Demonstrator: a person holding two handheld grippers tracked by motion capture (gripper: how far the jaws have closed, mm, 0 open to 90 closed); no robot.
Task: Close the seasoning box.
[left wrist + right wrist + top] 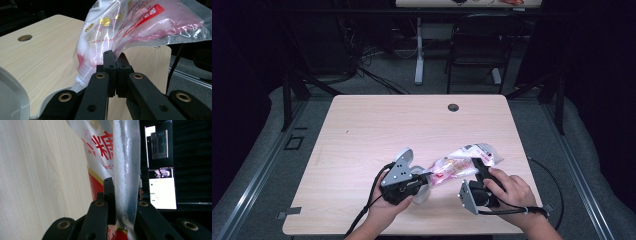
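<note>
The tabletop (362, 125) carries little else near the work: a clear red-printed bag (459, 165) of white granules, likely sugar, is held just above its near edge. The left hand-held gripper (426, 175) is clamped tight on one corner of the film. The right hand-held gripper (475, 163) pinches a folded edge, probably to stretch the bag open.

We take this for a lab or recording room: dark curtained walls, loose cables (377, 75) on grey carpet, a bare wooden tabletop (412, 125), a folding chair (477, 47), lit monitors (160, 170).
</note>
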